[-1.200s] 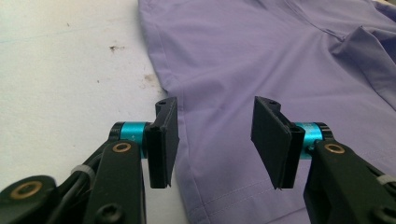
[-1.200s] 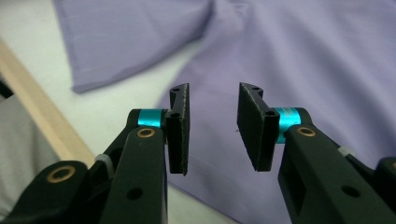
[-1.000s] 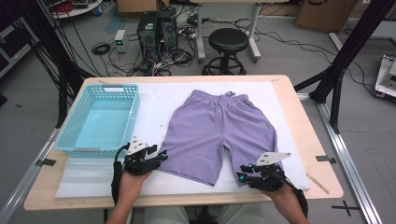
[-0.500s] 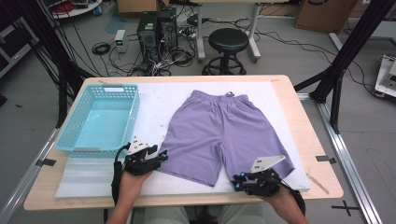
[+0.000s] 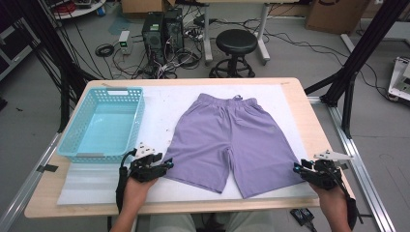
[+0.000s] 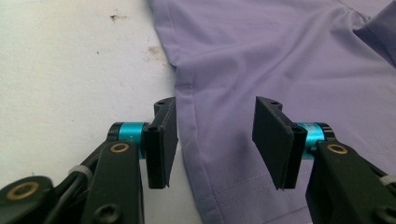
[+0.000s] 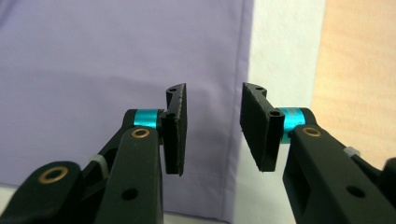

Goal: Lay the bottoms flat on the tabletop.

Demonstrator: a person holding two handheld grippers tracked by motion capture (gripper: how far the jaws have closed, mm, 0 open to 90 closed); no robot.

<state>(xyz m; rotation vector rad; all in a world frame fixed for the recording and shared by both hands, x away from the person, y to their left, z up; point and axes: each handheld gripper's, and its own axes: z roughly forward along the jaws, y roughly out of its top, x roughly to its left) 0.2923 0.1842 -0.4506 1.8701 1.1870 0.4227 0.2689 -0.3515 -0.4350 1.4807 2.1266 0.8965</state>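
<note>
Purple shorts are laid flat on the white mat at the centre of the high view, waistband toward the top of the frame, leg hems toward the bottom, long axis running top to bottom. The left gripper is held with jaws apart astride the outer hem of the left leg; the right gripper is held with jaws apart, just opened wider, over the opposite side seam. Nothing is clamped yet. Only one fabric layer might be pinched, or the edge missed, if the jaws are closed too shallowly.
</note>
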